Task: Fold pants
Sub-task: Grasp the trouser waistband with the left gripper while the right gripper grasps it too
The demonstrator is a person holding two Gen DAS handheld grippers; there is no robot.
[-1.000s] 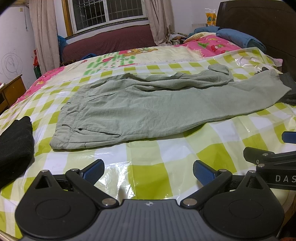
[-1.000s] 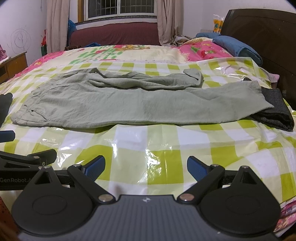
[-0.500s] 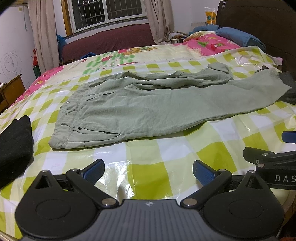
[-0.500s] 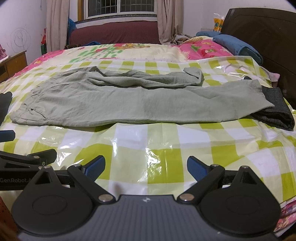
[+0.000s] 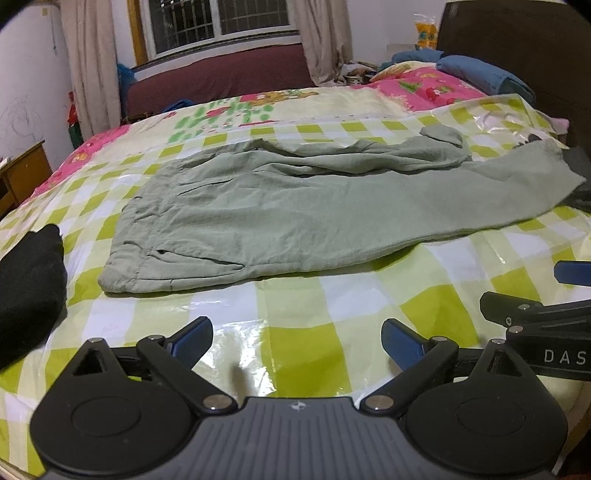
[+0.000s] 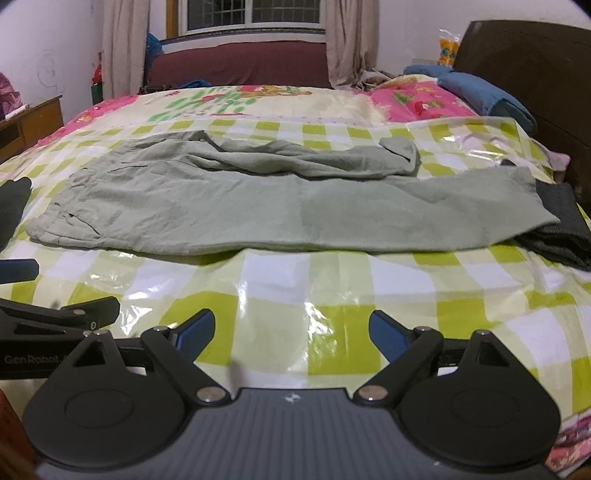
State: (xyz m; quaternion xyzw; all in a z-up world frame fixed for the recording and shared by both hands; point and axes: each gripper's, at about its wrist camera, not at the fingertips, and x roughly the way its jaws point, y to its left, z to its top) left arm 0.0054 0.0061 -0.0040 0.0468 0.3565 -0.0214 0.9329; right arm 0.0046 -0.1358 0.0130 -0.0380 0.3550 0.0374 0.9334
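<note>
- Left wrist view showed the pants (image 5: 295, 218), pale green, lying flat across the checked plastic sheet (image 5: 291, 306) on the bed, waistband toward the picture's left, legs running right.
- Near leg lay smooth and full length; far leg was bunched and wrinkled along the far edge, its cuff (image 5: 443, 134) turned over.
- Near leg's hem (image 6: 532, 199) overlapped a dark grey folded cloth (image 6: 561, 229) at the right edge of the sheet.
- A black garment (image 5: 29, 288) lay on the sheet just left of the waistband, apart from it.
- Left gripper (image 5: 295, 341) hovered over bare sheet at the near side of the bed, short of the pants; jaws stood wide apart, nothing between the blue pads (image 5: 192, 338).
- Right gripper (image 6: 291, 332) hovered likewise over bare sheet, beside the left one; jaws had just closed in slightly yet stood wide, holding nothing, blue pads (image 6: 388, 334) clear of the pants.
- Each view caught the other tool at its edge: right gripper at the right margin of the left view, left gripper (image 6: 55, 317) at the left margin of the right view.
- Beyond the sheet: a cartoon-print quilt (image 6: 258, 103), a pink pillow (image 5: 424, 88), blue folded bedding (image 6: 484, 96) by the dark headboard (image 6: 535, 74).
- Background: a barred window (image 5: 221, 18) with curtains, a maroon sofa (image 6: 240, 68), a wooden cabinet (image 6: 33, 122) at the left.
</note>
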